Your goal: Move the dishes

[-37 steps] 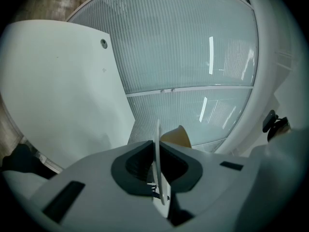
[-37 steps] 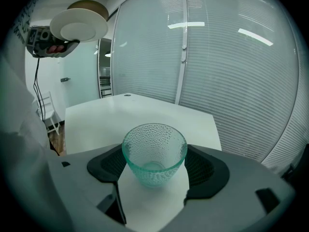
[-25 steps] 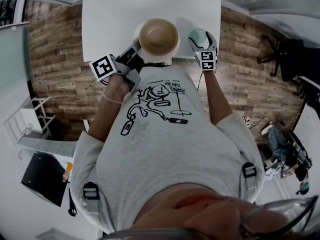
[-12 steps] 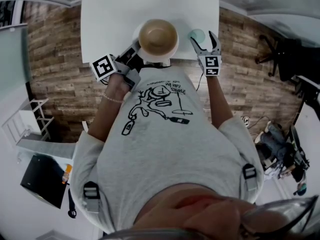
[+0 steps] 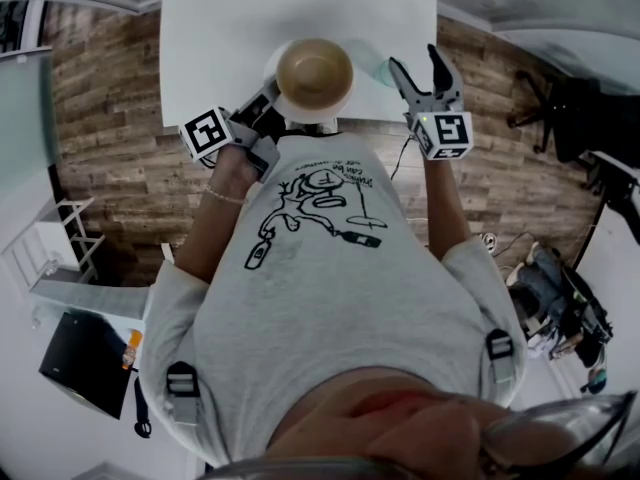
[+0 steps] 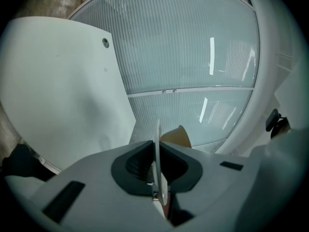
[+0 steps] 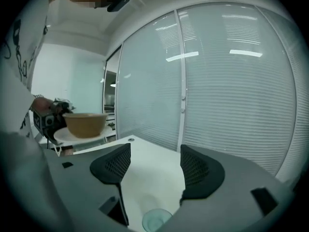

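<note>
A brown bowl (image 5: 314, 70) stands on a white plate (image 5: 277, 60), held level above the white table's (image 5: 230, 28) near edge. My left gripper (image 5: 272, 103) is shut on the plate's rim (image 6: 158, 144), and the bowl (image 6: 177, 136) shows just past the jaws. My right gripper (image 5: 415, 60) is raised to the right of the bowl. Its jaws have just been closing slightly but stand wide open with nothing between them. A pale green glass cup (image 7: 157, 220) stands on the table below the right gripper (image 7: 154, 161). That view also shows the bowl (image 7: 86, 123) to the left.
The table's near edge runs just in front of the person's body. Wooden floor (image 5: 110, 98) lies on both sides of it. Glass walls with blinds (image 7: 231, 91) stand beyond the table. A dark office chair (image 5: 570, 118) is at the right, a white rack (image 5: 45, 253) at the left.
The right gripper, which was down around the green cup, has risen off the table and drifted right, leaving the cup standing. The left gripper with plate and bowl has kept still.
</note>
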Motion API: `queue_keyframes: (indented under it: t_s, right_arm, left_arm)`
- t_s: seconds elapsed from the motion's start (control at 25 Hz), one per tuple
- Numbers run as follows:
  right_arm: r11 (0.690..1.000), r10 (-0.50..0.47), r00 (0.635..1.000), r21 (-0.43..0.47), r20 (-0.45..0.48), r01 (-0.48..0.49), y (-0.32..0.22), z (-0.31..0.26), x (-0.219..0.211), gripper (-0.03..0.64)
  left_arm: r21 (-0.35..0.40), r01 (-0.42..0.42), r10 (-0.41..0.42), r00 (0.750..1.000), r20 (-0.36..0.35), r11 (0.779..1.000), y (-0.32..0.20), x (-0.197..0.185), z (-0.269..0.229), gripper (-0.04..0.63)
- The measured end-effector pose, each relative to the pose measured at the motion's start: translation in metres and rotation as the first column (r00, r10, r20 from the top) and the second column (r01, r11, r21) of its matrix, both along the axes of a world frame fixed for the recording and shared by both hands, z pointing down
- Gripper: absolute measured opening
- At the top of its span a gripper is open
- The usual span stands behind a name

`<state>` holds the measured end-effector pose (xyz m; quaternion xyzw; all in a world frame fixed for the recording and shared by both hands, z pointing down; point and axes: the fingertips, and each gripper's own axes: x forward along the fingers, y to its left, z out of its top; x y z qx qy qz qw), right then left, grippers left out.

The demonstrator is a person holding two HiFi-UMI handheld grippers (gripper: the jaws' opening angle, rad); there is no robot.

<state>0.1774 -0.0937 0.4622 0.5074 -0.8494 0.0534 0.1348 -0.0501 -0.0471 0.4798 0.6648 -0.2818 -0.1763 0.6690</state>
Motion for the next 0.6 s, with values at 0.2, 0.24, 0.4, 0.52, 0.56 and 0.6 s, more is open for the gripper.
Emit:
queue_keyframes:
  t_s: [0.2, 0.24, 0.4, 0.52, 0.56, 0.6]
  right_arm:
    - [0.995, -0.089, 0.995, 0.038, 0.041, 0.087, 0.002, -0.052, -0.033, 0.313]
    - [0.994, -0.105, 0.993, 0.041, 0.053, 0.103, 0.003, -0.059, -0.038, 0.301]
    - [0.988, -0.157, 0.98, 0.02, 0.123, 0.156, 0.003, -0.08, -0.053, 0.25]
    - [0.98, -0.195, 0.97, -0.016, 0.144, 0.2, 0.002, -0.089, -0.064, 0.25]
    - [0.976, -0.207, 0.967, -0.034, 0.152, 0.214, 0.002, -0.09, -0.067, 0.25]
    - [0.972, -0.217, 0.962, -0.059, 0.166, 0.229, 0.001, -0.09, -0.07, 0.25]
  left_arm:
    - [0.003, 0.003, -0.003, 1.0, -0.006, 1.0, -0.001, -0.004, -0.002, 0.02]
    - [0.005, 0.002, -0.002, 1.0, -0.004, 1.0, -0.001, -0.004, -0.002, 0.02]
    - [0.011, 0.001, -0.001, 1.0, 0.005, 1.0, -0.005, -0.005, 0.0, 0.02]
    - [0.016, 0.003, -0.003, 1.0, -0.001, 1.0, -0.007, -0.005, 0.0, 0.02]
    - [0.017, 0.002, -0.002, 1.0, -0.001, 1.0, -0.007, -0.005, 0.0, 0.02]
    - [0.017, 0.001, -0.001, 1.0, 0.0, 1.0, -0.007, -0.005, 0.0, 0.02]
